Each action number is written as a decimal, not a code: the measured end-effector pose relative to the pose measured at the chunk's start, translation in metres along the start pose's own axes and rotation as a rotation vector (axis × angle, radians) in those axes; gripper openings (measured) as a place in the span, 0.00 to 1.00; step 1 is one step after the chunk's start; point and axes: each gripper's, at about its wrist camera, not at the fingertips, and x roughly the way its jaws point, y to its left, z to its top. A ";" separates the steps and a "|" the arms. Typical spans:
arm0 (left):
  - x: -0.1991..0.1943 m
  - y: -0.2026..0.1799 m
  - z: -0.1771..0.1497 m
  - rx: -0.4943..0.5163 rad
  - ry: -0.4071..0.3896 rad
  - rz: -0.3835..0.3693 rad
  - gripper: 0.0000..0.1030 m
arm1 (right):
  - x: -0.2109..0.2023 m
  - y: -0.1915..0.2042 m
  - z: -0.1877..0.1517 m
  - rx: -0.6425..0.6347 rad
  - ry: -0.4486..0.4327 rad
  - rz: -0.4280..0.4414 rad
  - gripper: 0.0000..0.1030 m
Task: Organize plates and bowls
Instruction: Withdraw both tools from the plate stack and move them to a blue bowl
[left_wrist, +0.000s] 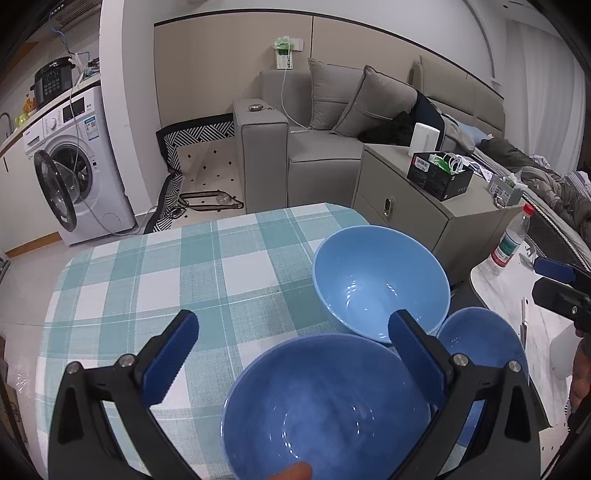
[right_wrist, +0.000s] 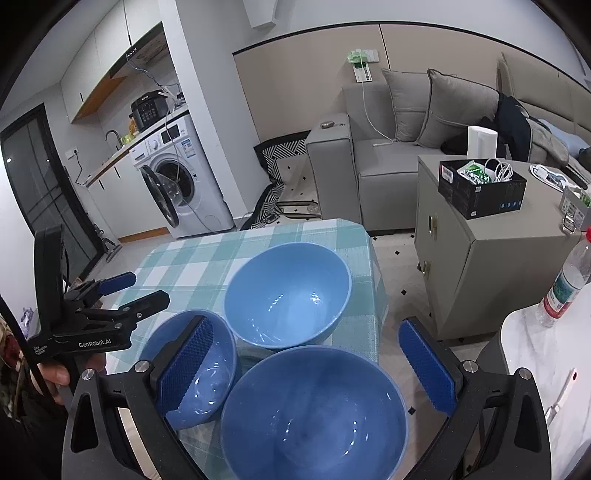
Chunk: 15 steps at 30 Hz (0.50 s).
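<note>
Bowls, three in blue, sit clustered at the desk (right_wrist: 192, 258) corner: light bowl (right_wrist: 288, 295), dark bowl (right_wrist: 314, 413), small bowl (right_wrist: 199, 369) (rims nearly touching). Left gripper (left_wrist: 291, 362) and right gripper (right_wrist: 306, 363) both hover spread wide, holding nothing. Risk: a careless descent could nudge neighbouring bowls toward the edge.

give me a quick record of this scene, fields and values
surface: table with checked cloth
bowls: three blue, all upright and empty
light bowl: farthest, largest-looking
near bowl: darker blue, close to the cameras
small bowl: beside the near bowl
left gripper: open, over the near bowl
right gripper: open, holds nothing
bottle: on a separate white table
</note>
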 end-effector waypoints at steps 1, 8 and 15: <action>0.004 0.000 0.001 -0.002 0.004 -0.001 1.00 | 0.003 -0.001 0.000 0.000 0.005 -0.002 0.99; 0.022 -0.005 0.009 0.011 0.019 -0.002 1.00 | 0.021 -0.008 0.007 0.014 0.021 -0.030 0.99; 0.039 -0.013 0.018 0.031 0.036 -0.012 1.00 | 0.040 -0.014 0.009 0.021 0.056 -0.050 0.99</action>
